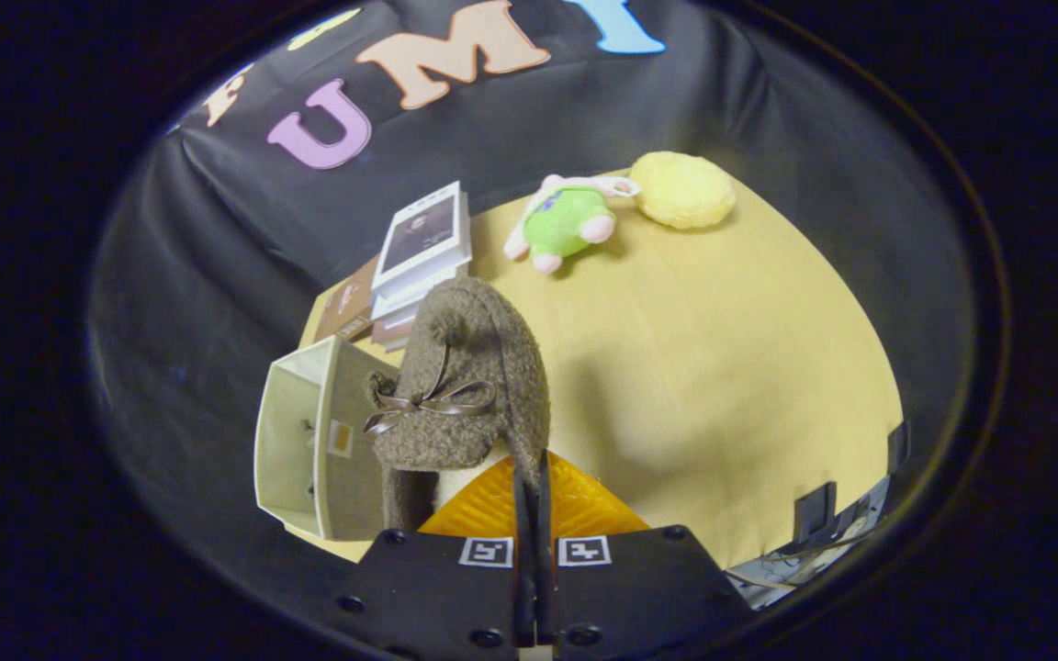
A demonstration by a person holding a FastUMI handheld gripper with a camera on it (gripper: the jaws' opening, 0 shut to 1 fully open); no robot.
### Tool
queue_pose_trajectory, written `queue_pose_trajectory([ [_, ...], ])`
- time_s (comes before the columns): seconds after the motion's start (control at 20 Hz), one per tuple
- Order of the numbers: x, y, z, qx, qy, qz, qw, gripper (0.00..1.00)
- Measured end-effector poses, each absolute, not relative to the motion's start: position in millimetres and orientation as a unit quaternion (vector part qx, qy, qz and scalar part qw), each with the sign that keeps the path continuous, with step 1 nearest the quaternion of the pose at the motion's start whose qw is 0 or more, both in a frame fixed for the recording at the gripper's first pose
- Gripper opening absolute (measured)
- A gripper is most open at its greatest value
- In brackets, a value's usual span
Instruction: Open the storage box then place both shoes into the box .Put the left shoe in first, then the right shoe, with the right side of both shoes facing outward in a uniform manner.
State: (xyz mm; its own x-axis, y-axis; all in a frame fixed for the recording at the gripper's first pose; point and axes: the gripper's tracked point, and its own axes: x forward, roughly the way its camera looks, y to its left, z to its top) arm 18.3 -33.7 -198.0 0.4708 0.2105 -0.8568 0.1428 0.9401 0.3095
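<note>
Jaws pinched on fuzzy shoe (469, 386), beside open storage box (295, 441).

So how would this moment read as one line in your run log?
gripper: jaws shut on brown shoe | shoe: lifted, beside storage box | box: open | table: books, plush toy beyond

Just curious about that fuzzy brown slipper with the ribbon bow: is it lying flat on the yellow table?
No, the fuzzy brown slipper hangs lifted, pinched at its rim by the tongs.

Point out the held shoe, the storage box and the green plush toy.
Shoe (483, 367): gripper view, on its fuzzy brown upper, above the bow.
Storage box (286, 441): gripper view, on its pale inner wall.
Green plush toy (564, 225): gripper view, on its green body.
</note>
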Motion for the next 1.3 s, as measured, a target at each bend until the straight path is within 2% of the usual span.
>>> queue_pose_trajectory([
  [0.8, 39, 148, -157, 0.203, 0.488, 0.113, 0.841, 0.04],
  [1.3, 33, 189, -202, 0.175, 0.51, 0.092, 0.837, 0.04],
])
